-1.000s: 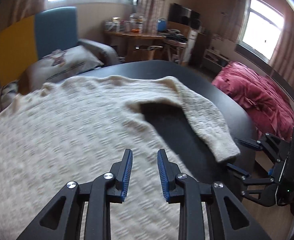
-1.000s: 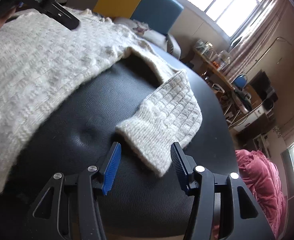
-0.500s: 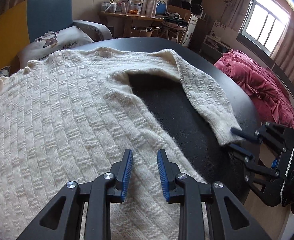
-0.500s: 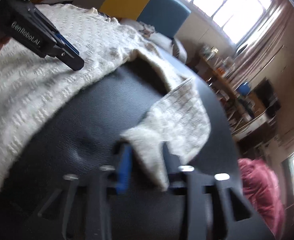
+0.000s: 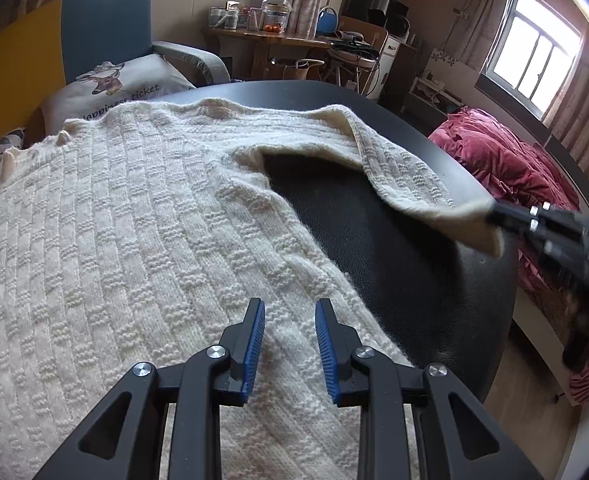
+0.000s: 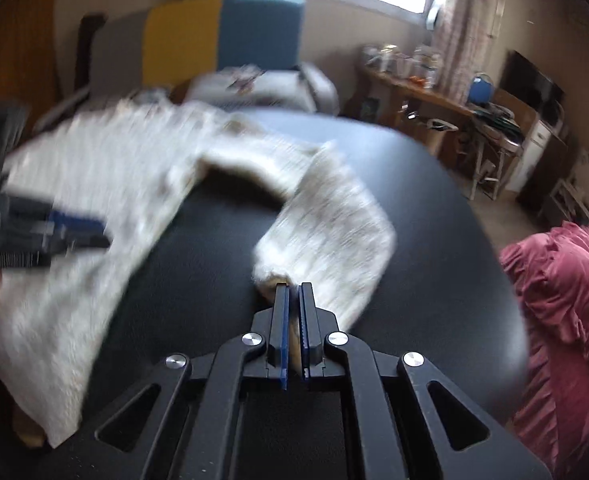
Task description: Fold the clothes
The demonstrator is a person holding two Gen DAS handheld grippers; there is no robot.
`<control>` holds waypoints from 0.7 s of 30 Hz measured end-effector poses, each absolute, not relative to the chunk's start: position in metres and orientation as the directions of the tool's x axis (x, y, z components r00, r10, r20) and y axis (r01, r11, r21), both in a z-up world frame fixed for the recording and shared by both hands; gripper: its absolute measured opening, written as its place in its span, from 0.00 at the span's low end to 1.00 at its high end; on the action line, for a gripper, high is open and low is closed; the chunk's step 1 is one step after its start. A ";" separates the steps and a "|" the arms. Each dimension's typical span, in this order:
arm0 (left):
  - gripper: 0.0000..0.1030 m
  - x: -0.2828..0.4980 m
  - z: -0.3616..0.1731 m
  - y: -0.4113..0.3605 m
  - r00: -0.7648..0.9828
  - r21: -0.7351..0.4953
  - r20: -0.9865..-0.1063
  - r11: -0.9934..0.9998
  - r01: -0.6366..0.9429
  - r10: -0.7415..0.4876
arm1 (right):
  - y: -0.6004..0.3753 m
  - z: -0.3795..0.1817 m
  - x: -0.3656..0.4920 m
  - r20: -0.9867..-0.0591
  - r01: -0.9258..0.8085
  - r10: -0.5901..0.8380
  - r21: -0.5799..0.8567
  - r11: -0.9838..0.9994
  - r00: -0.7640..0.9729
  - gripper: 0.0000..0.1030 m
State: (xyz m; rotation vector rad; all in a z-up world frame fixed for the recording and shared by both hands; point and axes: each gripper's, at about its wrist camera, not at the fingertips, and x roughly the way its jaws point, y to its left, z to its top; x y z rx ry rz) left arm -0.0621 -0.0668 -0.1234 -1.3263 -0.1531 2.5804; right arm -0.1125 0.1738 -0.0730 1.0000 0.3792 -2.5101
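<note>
**Right tongs pinch the sleeve cuff; left tongs hang apart over the knit**

Right gripper (image 6: 293, 296) has its ribbed blue pads pressed together on the cuff of the cream sweater (image 5: 134, 220), a thick basket-weave knit. The sleeve (image 5: 406, 176) rises off the black leathery table (image 5: 414, 272) in a soft curve from the sweater's shoulder to the pinched cuff. Left gripper (image 5: 289, 320) hovers over the sweater's body near its lower edge, jaws partly apart with nothing between them. The sweater lies spread flat across the rounded table, and beyond its far edge sits a printed cushion (image 5: 130, 84). A crimson ruffled quilt (image 5: 502, 164) is heaped beside the table, on the sleeve's side.
</note>
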 end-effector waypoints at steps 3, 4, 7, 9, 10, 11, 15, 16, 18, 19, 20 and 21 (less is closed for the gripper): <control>0.26 -0.063 -0.118 -0.073 -0.572 -0.205 -0.780 -0.967 -0.149 0.254 | 0.205 -0.052 -0.141 -0.675 0.363 -0.214 -0.086 -0.928 -0.706 0.03; 0.26 -0.063 -0.117 -0.074 -0.576 -0.203 -0.778 -0.968 -0.145 0.250 | 0.217 -0.049 -0.154 -0.673 0.324 -0.194 -0.072 -0.943 -0.714 0.03; 0.26 -0.062 -0.115 -0.079 -0.581 -0.206 -0.775 -0.969 -0.135 0.246 | 0.250 -0.049 -0.186 -0.688 0.231 -0.141 -0.040 -0.972 -0.712 0.03; 0.26 -0.062 -0.117 -0.081 -0.577 -0.203 -0.781 -0.971 -0.127 0.239 | 0.265 -0.055 -0.205 -0.708 0.194 -0.115 -0.032 -0.980 -0.697 0.03; 0.26 -0.062 -0.119 -0.082 -0.572 -0.203 -0.785 -0.971 -0.122 0.236 | 0.272 -0.058 -0.213 -0.719 0.183 -0.115 -0.017 -0.983 -0.686 0.03; 0.26 -0.062 -0.120 -0.083 -0.569 -0.201 -0.789 -0.972 -0.120 0.233 | 0.278 -0.062 -0.221 -0.729 0.170 -0.111 -0.008 -0.985 -0.676 0.03; 0.26 -0.060 -0.126 -0.083 -0.556 -0.194 -0.800 -0.974 -0.117 0.226 | 0.295 -0.085 -0.251 -0.781 0.117 -0.073 0.000 -0.993 -0.620 0.03; 0.26 -0.060 -0.127 -0.083 -0.553 -0.192 -0.802 -0.974 -0.118 0.225 | 0.300 -0.092 -0.258 -0.794 0.100 -0.062 0.001 -0.995 -0.605 0.03; 0.26 -0.060 -0.129 -0.083 -0.547 -0.190 -0.807 -0.975 -0.118 0.224 | 0.307 -0.102 -0.270 -0.811 0.069 -0.038 -0.003 -0.998 -0.583 0.03; 0.26 -0.060 -0.130 -0.084 -0.545 -0.191 -0.808 -0.975 -0.116 0.223 | 0.308 -0.102 -0.271 -0.809 0.062 -0.030 -0.008 -0.998 -0.588 0.03; 0.26 -0.060 -0.131 -0.084 -0.542 -0.191 -0.810 -0.975 -0.114 0.222 | 0.308 -0.098 -0.268 -0.799 0.059 -0.023 -0.016 -0.998 -0.601 0.03; 0.26 -0.060 -0.131 -0.084 -0.543 -0.192 -0.810 -0.975 -0.113 0.222 | 0.307 -0.095 -0.266 -0.789 0.055 -0.015 -0.023 -0.998 -0.615 0.03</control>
